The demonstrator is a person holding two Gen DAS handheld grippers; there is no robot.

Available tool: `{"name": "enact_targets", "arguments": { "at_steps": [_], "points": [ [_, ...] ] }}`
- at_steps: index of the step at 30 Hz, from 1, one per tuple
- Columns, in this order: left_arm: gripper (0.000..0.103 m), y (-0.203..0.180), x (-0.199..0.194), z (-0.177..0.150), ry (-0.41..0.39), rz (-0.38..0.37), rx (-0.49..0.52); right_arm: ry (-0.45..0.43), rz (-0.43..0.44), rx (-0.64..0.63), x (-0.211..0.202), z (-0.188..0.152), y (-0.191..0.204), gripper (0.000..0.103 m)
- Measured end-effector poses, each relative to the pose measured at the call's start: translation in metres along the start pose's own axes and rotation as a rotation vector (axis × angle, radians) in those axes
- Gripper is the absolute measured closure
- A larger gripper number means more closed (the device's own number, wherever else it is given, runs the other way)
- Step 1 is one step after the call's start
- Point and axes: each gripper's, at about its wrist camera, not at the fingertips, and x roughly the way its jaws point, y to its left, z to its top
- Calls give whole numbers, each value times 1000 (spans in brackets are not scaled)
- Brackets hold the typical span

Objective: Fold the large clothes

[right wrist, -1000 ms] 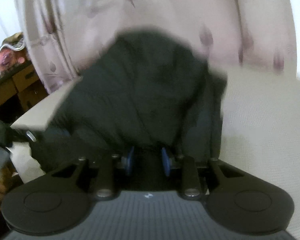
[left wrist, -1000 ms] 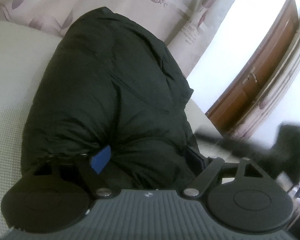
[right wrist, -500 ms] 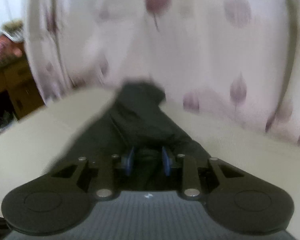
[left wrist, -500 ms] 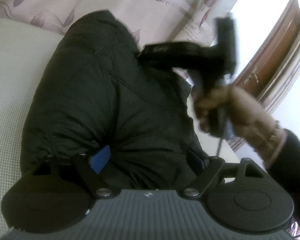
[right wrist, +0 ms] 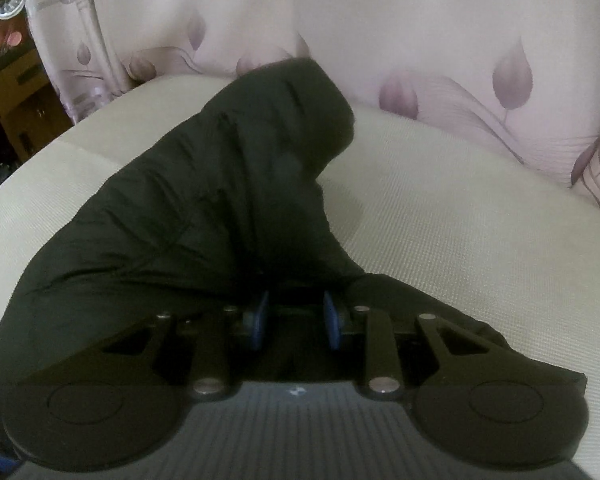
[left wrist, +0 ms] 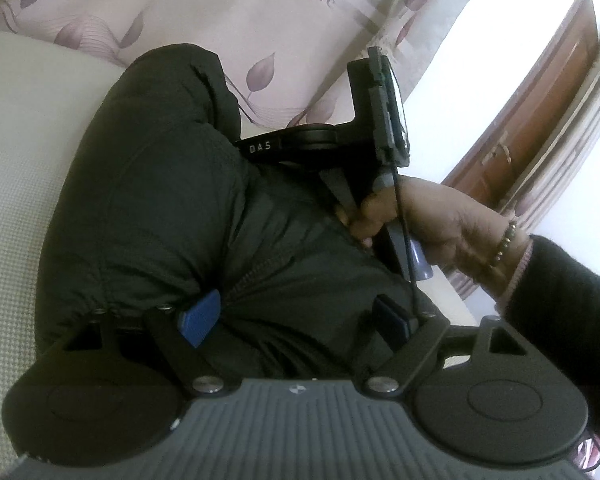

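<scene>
A black padded jacket (left wrist: 171,208) lies bunched on a cream bed surface (left wrist: 15,128). My left gripper (left wrist: 295,320) is open, its blue pads (left wrist: 199,318) wide apart against the jacket's near edge. The right gripper's body (left wrist: 340,140) and the hand holding it show over the jacket's right side in the left wrist view. In the right wrist view the right gripper (right wrist: 295,320) has its pads close together on a fold of the jacket (right wrist: 227,200), which stretches away toward the curtain.
A pink leaf-patterned curtain (left wrist: 259,12) hangs behind the bed; it also shows in the right wrist view (right wrist: 420,32). A brown wooden door (left wrist: 540,120) stands at the right. Wooden furniture (right wrist: 11,92) sits at the far left.
The right gripper has swung across over the jacket, carrying a fold of it toward the curtain side. The left gripper has stayed at the near edge.
</scene>
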Motion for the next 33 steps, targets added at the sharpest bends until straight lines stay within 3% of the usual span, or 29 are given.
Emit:
{"name": "enact_targets", "arguments": {
  "at_steps": [9, 13, 16, 19, 21, 26, 33],
  "points": [
    [20, -4, 3, 3, 23, 27, -2, -21, -14, 2, -4, 2, -4, 75],
    [20, -6, 6, 7, 37, 43, 0, -147, -71, -13, -54, -5, 8, 72],
    [20, -9, 7, 8, 44, 57, 6, -273, -25, 4, -116, -39, 14, 64],
    [16, -14, 10, 8, 49, 65, 13, -370, -46, 29, -162, -94, 26, 53],
    [13, -20, 14, 7, 52, 83, 32, -385, -78, 37, -174, -125, 34, 53],
    [3, -34, 20, 2, 57, 129, 91, -350, -163, 37, -161, -186, 56, 53],
    [0, -36, 25, -1, 63, 146, 105, -348, -134, 171, -134, -209, 33, 38]
  ]
}}
